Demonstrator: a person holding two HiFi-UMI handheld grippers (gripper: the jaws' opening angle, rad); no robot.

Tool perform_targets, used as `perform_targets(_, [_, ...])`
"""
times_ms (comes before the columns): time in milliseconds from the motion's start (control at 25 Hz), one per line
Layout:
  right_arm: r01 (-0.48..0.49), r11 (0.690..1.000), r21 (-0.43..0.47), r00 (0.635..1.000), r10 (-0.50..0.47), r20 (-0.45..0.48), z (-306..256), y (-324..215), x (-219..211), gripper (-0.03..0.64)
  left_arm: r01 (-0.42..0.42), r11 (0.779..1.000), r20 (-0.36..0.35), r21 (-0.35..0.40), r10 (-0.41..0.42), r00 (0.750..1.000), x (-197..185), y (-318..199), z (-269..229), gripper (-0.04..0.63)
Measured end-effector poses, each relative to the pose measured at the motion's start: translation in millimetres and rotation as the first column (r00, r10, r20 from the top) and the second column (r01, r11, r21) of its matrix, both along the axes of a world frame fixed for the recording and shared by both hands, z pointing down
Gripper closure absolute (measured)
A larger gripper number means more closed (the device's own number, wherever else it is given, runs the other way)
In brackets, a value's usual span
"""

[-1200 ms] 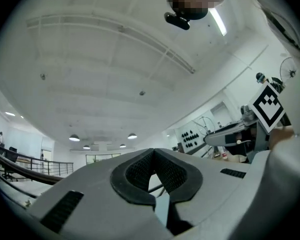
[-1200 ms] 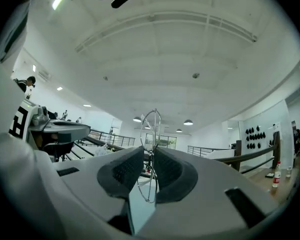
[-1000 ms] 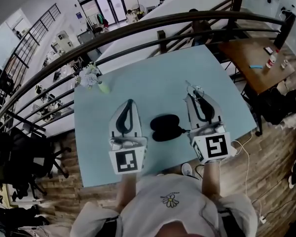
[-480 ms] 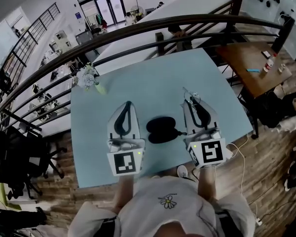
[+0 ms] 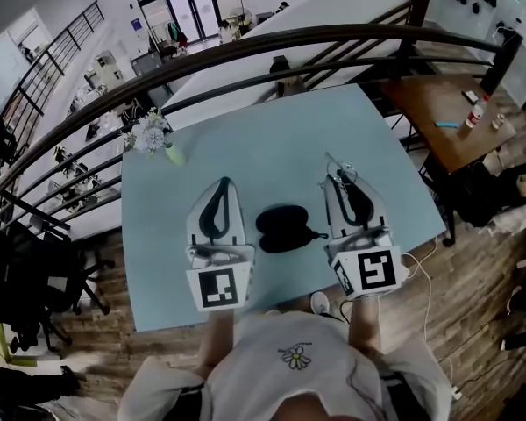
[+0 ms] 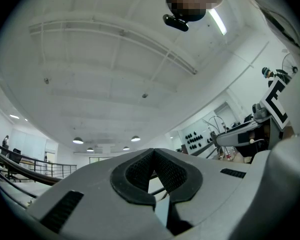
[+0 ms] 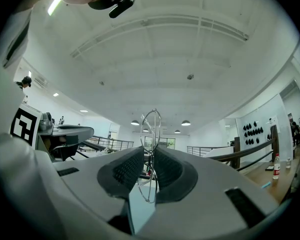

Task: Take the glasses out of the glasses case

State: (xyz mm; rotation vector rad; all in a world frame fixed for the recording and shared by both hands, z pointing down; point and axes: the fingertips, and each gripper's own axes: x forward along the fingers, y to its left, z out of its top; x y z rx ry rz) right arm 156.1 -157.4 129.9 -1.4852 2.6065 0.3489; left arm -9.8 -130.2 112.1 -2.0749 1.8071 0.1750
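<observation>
Near the front edge of the worktop (image 5: 272,139), the black case (image 5: 280,228) lies between the two tongs, touching neither. It seems to lie open in two lobes, though the head view is too small to be sure. The right tongs (image 5: 338,177) are narrowed onto the glasses (image 7: 151,154). In the right gripper view the thin wire frame stands upright between the pads, pinched there, with one rim rising above the tips. The glasses are thus out of the case and held up beside its right end, toward the right edge of the worktop. On that showing the task looks essentially done; only setting the glasses down might remain. The left tongs (image 5: 225,182) are closed tip to tip with nothing between them, pointing away from the person just left of the case. Against the frame a second ago almost nothing differs. Case, tongs and glasses keep the same relation; the whole scene only sits slightly further left in the head view.
</observation>
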Motion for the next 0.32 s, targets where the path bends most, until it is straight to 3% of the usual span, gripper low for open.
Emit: perform_targets(320, [0.001, 1.000, -0.003, 1.000, -0.001, 0.009, -2.6, -1.0, 1.0, 0.557, 0.001, 1.000, -0.010, -0.002, -0.001, 1.000, -1.4, -1.5, -2.8, 0.580])
